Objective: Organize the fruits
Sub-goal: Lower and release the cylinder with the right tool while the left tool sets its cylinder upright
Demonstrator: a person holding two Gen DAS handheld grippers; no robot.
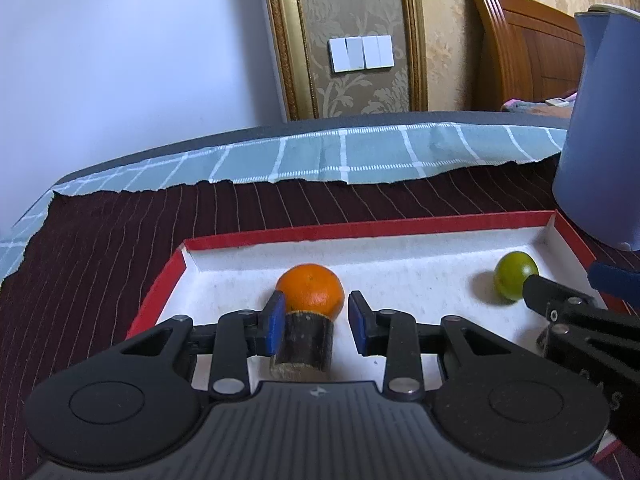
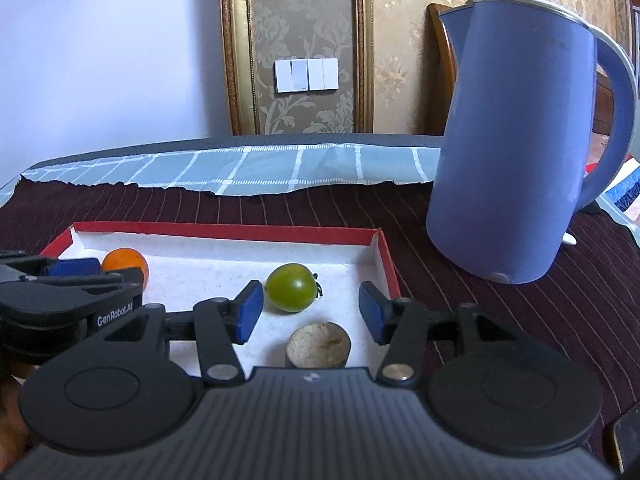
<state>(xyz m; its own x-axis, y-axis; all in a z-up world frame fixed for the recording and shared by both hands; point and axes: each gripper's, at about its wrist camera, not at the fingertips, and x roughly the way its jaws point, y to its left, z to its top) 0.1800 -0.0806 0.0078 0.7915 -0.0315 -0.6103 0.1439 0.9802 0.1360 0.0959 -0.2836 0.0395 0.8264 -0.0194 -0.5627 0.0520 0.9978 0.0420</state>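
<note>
A red-rimmed white tray [image 1: 248, 237] [image 2: 224, 232] lies on the dark striped cloth. An orange [image 1: 311, 289] [image 2: 125, 263] sits in its left half, a green round fruit [image 1: 515, 275] [image 2: 291, 287] in its right half. My left gripper [image 1: 316, 324] is open around a short brown cylinder [image 1: 304, 344], just before the orange. My right gripper [image 2: 311, 316] is open, its blue pads astride the green fruit's near side, above a cork-like cylinder end [image 2: 319, 344]. The right gripper also shows in the left wrist view [image 1: 560, 300].
A tall blue kettle [image 2: 516, 140] [image 1: 600, 128] stands on the cloth right of the tray. A teal checked cloth [image 1: 360, 152] covers the table's far edge. Wall, light switches [image 1: 360, 53] and a wooden headboard [image 1: 528, 48] lie behind.
</note>
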